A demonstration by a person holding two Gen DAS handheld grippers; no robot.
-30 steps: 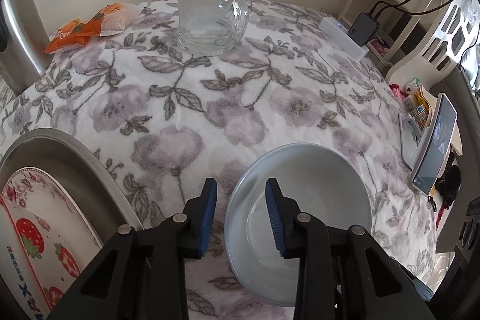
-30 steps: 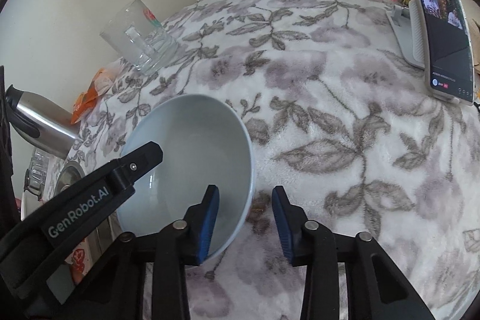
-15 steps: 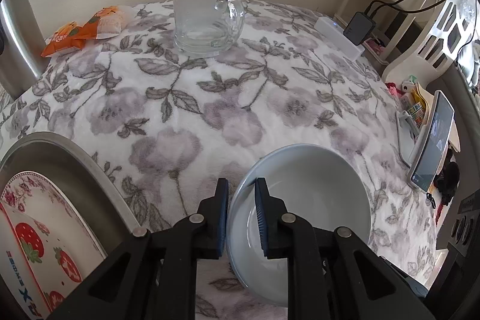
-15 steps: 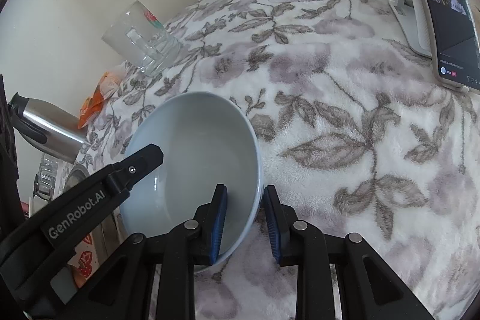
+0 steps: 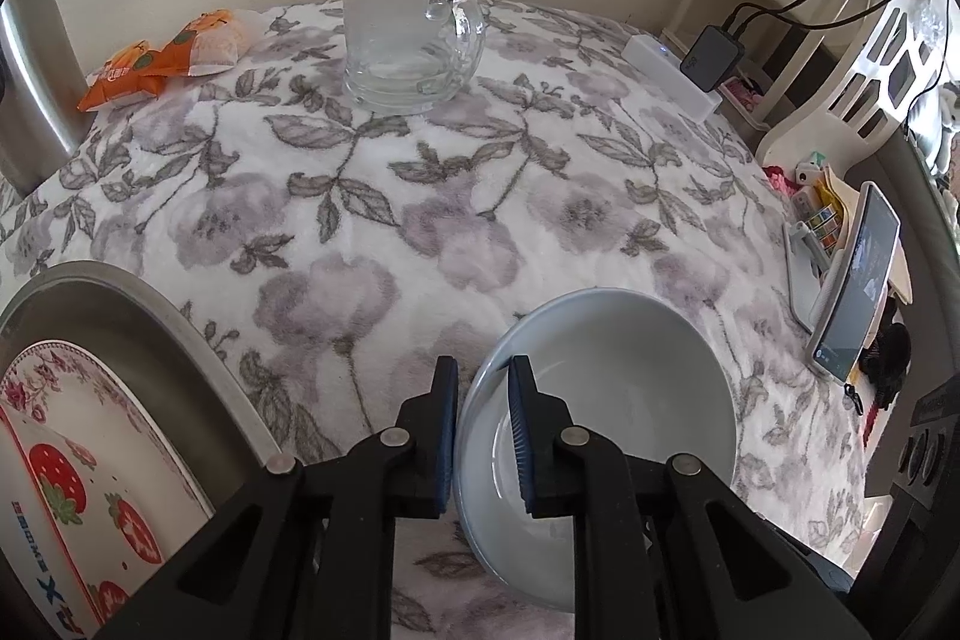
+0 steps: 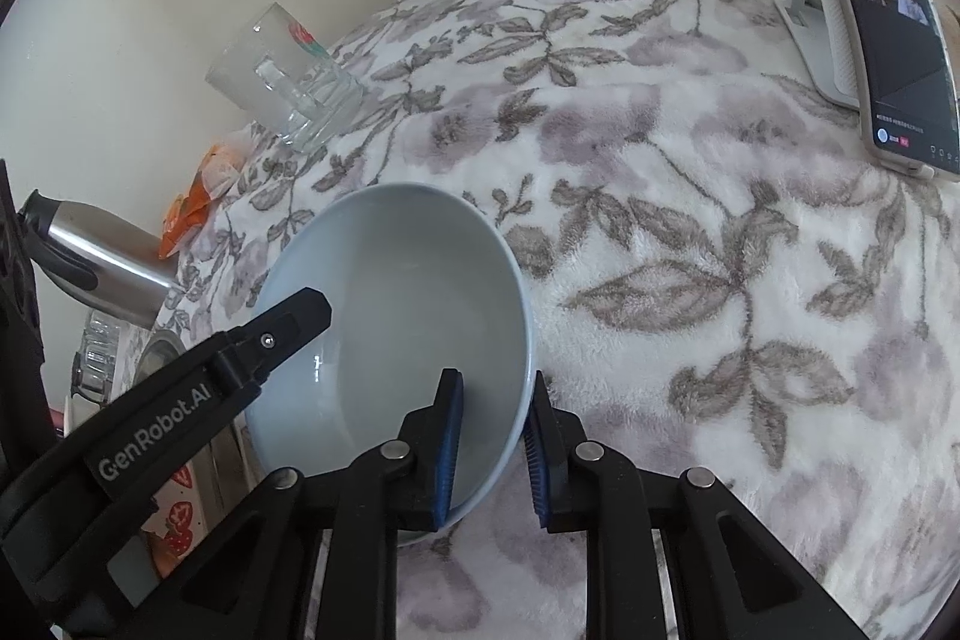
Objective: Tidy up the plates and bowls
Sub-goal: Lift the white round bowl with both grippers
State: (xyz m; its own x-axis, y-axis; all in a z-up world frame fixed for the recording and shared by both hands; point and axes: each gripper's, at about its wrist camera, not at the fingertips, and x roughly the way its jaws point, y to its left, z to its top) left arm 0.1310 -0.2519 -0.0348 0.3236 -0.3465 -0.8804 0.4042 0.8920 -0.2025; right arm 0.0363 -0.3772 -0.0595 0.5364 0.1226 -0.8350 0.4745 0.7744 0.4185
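A pale blue bowl sits on the floral cloth; it also shows in the right wrist view. My left gripper is shut on the bowl's left rim, one finger inside and one outside. My right gripper is shut on the bowl's right rim in the same way. The left gripper's arm crosses the right wrist view. A strawberry-patterned plate lies in a metal basin at the lower left.
A glass mug stands at the back. An orange snack packet and a steel kettle are at the back left. A phone on a stand is at the right edge, a white power strip behind it.
Both grippers have closed from open onto opposite rims of the bowl. The bowl looks slightly raised and nearer to both cameras.
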